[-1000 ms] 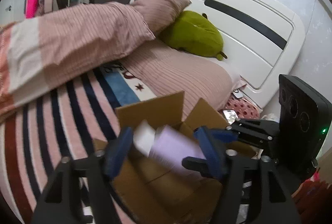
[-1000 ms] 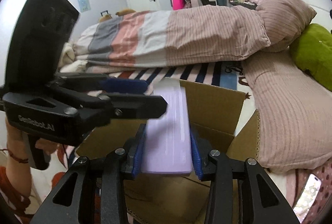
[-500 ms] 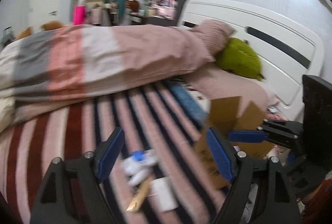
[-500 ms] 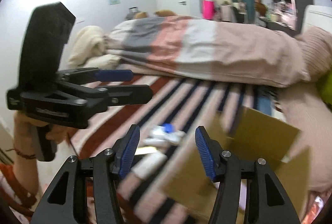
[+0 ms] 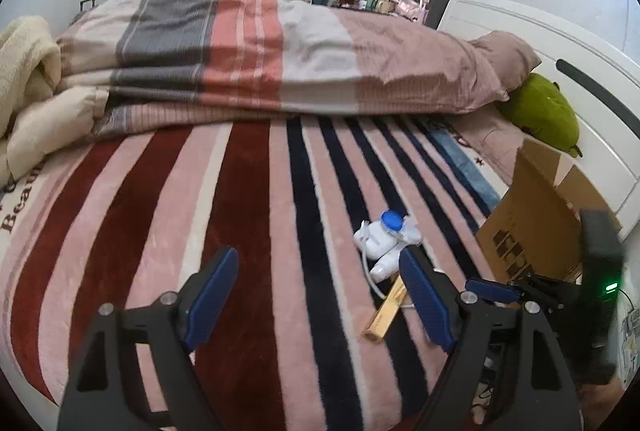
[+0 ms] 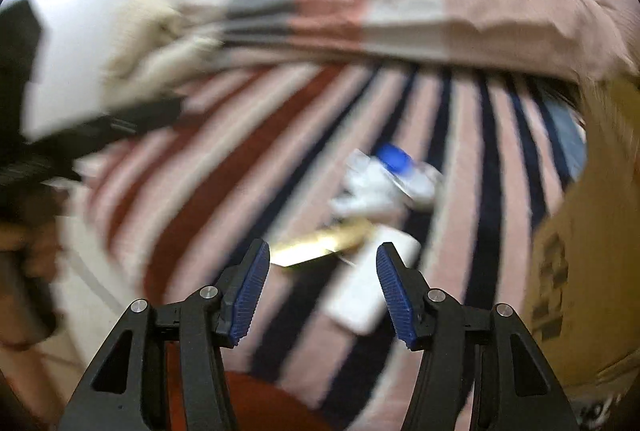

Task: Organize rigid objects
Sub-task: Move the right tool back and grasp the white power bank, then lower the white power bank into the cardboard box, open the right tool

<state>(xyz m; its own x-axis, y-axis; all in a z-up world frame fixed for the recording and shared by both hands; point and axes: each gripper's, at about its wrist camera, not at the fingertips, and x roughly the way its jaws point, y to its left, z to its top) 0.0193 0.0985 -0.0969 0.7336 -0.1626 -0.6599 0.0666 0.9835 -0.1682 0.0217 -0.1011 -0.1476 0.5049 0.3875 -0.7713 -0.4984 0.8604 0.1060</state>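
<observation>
1. The left tool point(image 5: 318, 297) stood released at the bottom of the left wrist view, its blue-padded fingers point(image 5: 210, 297) spread wide with nothing between them, above the bed's plush blanket striped in pink, dark red and navy point(image 5: 248, 231).
2. The right tool point(image 6: 323, 289) was likewise released at the bottom centre of its blurred view, jaws apart and empty.
3. A small cluster of items lay on the blanket, right of centre in the left view: a white plastic bundle with a round blue cap point(image 5: 386, 235), and just below it a flat gold rectangular box point(image 5: 386, 311), partly hidden behind the left tool's right finger.
4. In the right view the same bundle point(image 6: 384, 175) sat above the gold box point(image 6: 324, 245), and a flat white rectangular box point(image 6: 368, 283) lay touching the gold one, beyond the right tool's fingertips.
5. An open brown cardboard box point(image 5: 532, 223) stood at the right edge of the left view, near the cluster; it filled the right edge of the right view point(image 6: 580, 251).
6. A folded striped duvet point(image 5: 280, 59) lay across the upper part of the left view.
</observation>
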